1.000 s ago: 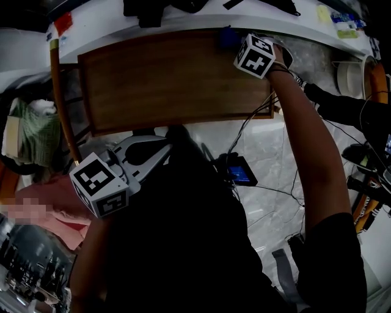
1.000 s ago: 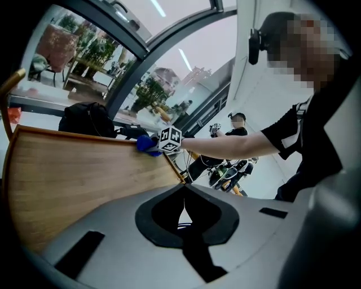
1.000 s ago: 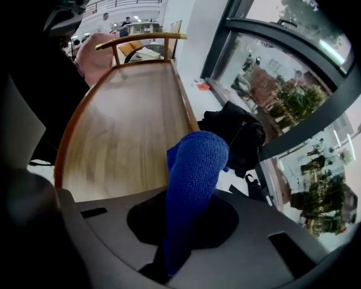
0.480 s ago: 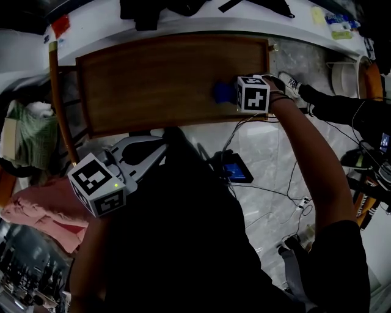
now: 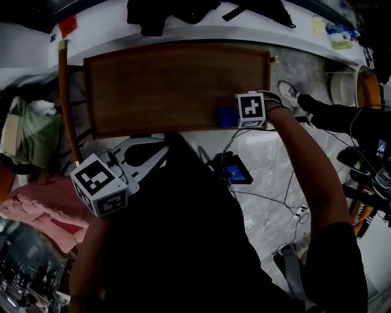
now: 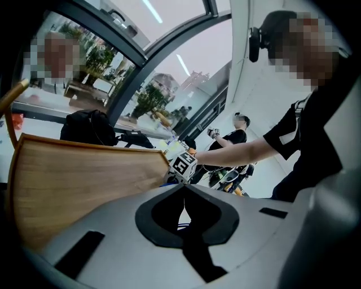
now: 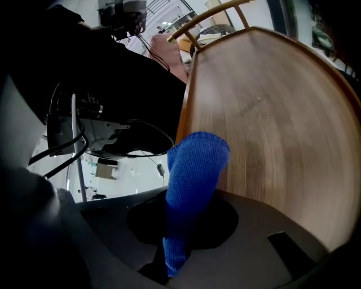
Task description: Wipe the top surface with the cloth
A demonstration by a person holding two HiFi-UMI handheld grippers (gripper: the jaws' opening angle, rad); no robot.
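Observation:
The brown wooden tabletop (image 5: 171, 85) lies lengthwise ahead of me. My right gripper (image 5: 237, 116) is at its near right edge, shut on a blue knitted cloth (image 5: 225, 116) that rests against the wood. In the right gripper view the cloth (image 7: 194, 169) sticks up from between the jaws of the right gripper (image 7: 177, 217) over the tabletop (image 7: 271, 113). My left gripper (image 5: 160, 150) hangs below the table's near edge, shut and holding nothing. In the left gripper view its jaws (image 6: 184, 186) meet in front of the tabletop (image 6: 73, 175).
Black bags (image 5: 165, 12) lie on the white counter behind the table. An orange chair frame (image 5: 64, 98) and a green bundle (image 5: 27, 131) stand at the left, with pink fabric (image 5: 36, 214) below. Cables and a blue-screened device (image 5: 235, 172) lie on the marble floor. Someone's shoe (image 5: 292, 92) is at the right.
My right gripper has drawn the blue cloth from the far right corner of the tabletop across to its near right edge. The left gripper has stayed put.

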